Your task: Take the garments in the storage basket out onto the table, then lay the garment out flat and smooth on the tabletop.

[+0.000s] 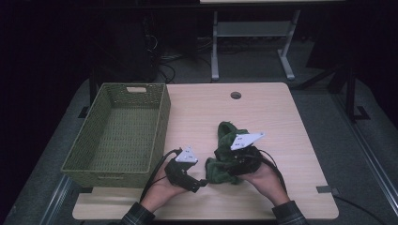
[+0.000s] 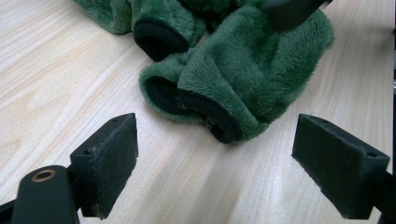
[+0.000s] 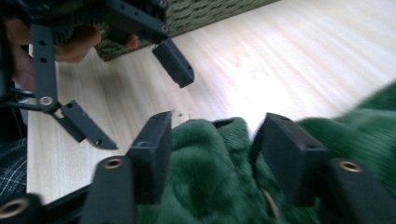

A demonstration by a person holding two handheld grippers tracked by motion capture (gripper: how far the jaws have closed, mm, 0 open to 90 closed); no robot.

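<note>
A dark green plush garment (image 1: 218,169) with black-lined cuffs lies bunched on the wooden table (image 1: 281,122) near its front edge. My right gripper (image 1: 234,164) sits over it from the right. In the right gripper view, my right gripper (image 3: 215,130) has the green plush (image 3: 201,177) bunched tight between its two pads. My left gripper (image 1: 199,183) is low over the table just left of the garment, pointing at it. In the left gripper view, my left gripper (image 2: 217,128) stands wide open, with a cuff (image 2: 219,121) of the garment (image 2: 252,65) lying just ahead between the jaws, untouched.
A green woven basket (image 1: 162,122) stands on the table's left side; its inside looks bare. Its wall (image 3: 205,11) is behind the left gripper (image 3: 135,93) in the right gripper view. A round cable hole (image 1: 235,95) is at the table's back. Bare wood lies to the right.
</note>
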